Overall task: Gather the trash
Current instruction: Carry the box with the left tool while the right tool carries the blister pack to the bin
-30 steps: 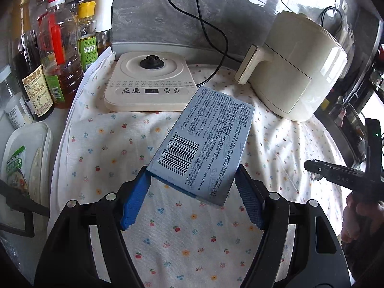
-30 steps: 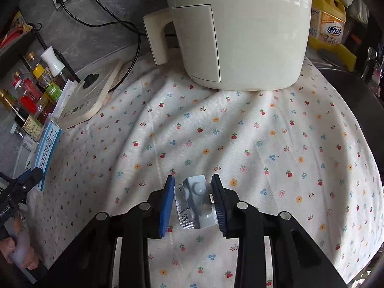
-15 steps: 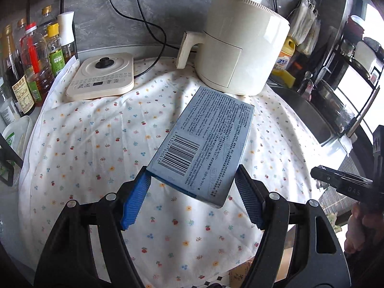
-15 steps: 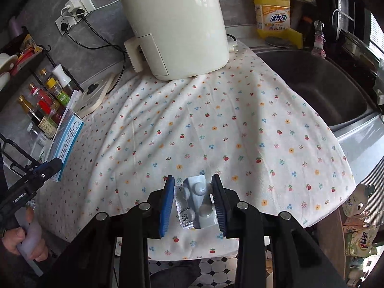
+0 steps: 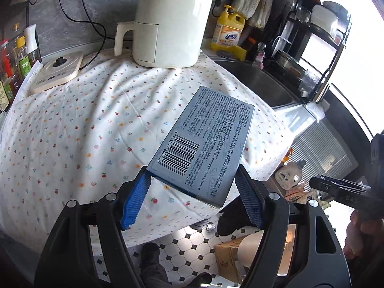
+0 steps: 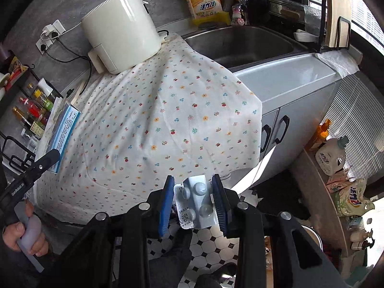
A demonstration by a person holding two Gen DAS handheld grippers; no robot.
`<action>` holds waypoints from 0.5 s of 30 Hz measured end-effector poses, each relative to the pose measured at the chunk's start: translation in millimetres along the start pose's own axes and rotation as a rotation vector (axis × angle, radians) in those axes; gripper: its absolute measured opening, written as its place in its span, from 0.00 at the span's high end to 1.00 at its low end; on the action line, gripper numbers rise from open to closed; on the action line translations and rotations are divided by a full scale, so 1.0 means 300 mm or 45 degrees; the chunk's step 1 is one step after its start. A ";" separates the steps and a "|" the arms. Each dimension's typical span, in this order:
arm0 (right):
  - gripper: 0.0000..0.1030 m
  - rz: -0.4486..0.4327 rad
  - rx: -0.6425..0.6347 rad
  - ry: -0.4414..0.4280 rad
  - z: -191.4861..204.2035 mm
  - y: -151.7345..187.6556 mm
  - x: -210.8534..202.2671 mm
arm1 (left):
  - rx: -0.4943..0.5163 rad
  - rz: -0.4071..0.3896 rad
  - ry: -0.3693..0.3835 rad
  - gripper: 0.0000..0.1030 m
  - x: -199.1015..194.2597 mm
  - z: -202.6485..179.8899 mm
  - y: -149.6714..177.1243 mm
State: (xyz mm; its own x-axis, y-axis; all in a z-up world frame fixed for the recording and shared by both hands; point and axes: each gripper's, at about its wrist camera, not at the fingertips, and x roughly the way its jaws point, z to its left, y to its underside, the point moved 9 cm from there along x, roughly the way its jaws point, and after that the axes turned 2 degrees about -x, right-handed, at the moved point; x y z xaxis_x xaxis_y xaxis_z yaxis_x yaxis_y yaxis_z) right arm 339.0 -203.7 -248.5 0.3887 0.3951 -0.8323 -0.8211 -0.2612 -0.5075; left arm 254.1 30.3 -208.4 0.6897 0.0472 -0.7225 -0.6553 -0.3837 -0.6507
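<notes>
A grey-blue carton with a barcode is clamped between the blue pads of my left gripper, held in the air over the front edge of the flowered cloth. My right gripper is shut on a silver blister pack of pills, which hangs past the counter's front edge above the tiled floor. In the right wrist view the carton shows edge-on at the far left in the left gripper, with a hand on its handle. The right gripper's body shows at the right of the left wrist view.
A cream air fryer and a flat cream cooker stand at the back of the cloth. Sauce bottles line the left. A steel sink and yellow detergent bottle lie right. A cardboard box sits on the tiled floor.
Both grippers have pulled back from the counter toward its front edge, each keeping its item. The floor, cupboard doors and sink have come into view; the appliances look farther away.
</notes>
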 end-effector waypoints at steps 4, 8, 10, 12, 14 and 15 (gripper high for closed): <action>0.69 0.029 0.075 0.052 -0.116 0.116 -0.027 | 0.044 0.042 0.068 0.30 0.031 -0.134 0.079; 0.68 0.058 0.137 0.100 -0.222 0.224 -0.050 | 0.094 0.079 0.126 0.30 0.052 -0.253 0.150; 0.68 0.074 0.168 0.130 -0.273 0.278 -0.058 | 0.122 0.097 0.151 0.30 0.060 -0.306 0.187; 0.68 0.091 0.204 0.157 -0.326 0.332 -0.064 | 0.144 0.120 0.175 0.30 0.070 -0.352 0.226; 0.68 0.108 0.237 0.184 -0.372 0.381 -0.066 | 0.163 0.145 0.197 0.30 0.081 -0.392 0.266; 0.68 0.117 0.252 0.196 -0.394 0.407 -0.067 | 0.171 0.157 0.207 0.30 0.086 -0.409 0.285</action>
State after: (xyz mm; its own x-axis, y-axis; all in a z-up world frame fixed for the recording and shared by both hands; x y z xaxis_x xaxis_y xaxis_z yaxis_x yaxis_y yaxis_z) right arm 280.4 -347.5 -320.2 0.3553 0.2351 -0.9047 -0.9158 -0.1062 -0.3873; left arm 253.6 -114.5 -254.1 0.6354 -0.1459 -0.7583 -0.7652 -0.2505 -0.5930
